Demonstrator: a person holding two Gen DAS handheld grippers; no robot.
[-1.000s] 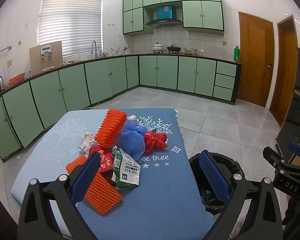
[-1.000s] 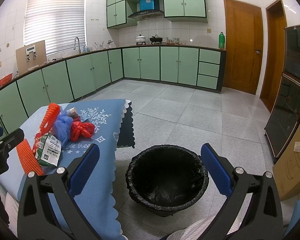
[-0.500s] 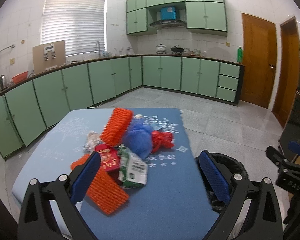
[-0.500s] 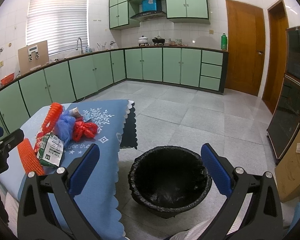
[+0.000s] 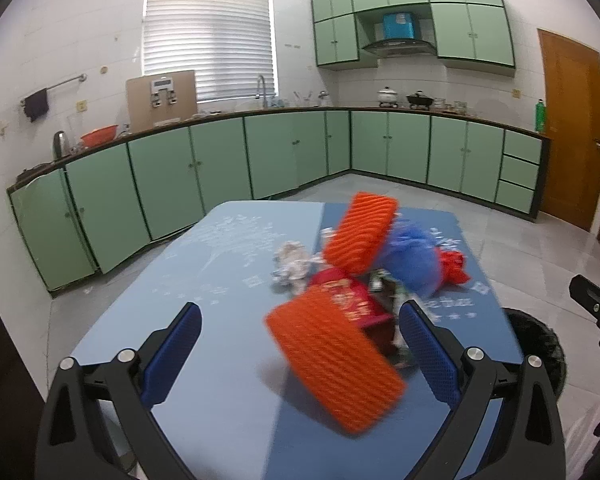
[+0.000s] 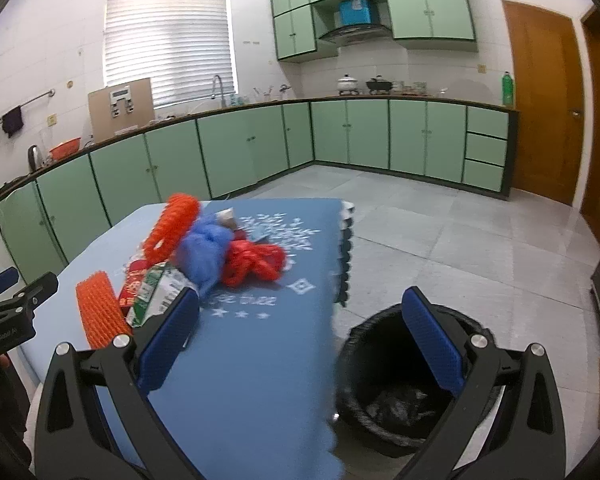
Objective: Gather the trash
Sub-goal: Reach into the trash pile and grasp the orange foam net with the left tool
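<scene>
Trash (image 5: 364, 276) of ribbed orange foam netting, crumpled blue and red plastic and printed wrappers is lying heaped on the blue tablecloth (image 6: 256, 360), both grippers gaping empty, the black-lined bin (image 6: 404, 380) sitting alongside.

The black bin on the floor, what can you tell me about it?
The round black trash bin stands upright on the grey tiled floor, right beside the edge of the table with the blue cloth. A crinkled black plastic liner is folded over its rim. Its mouth is open, and only dark crumpled liner shows inside. No gripper touches it.
</scene>
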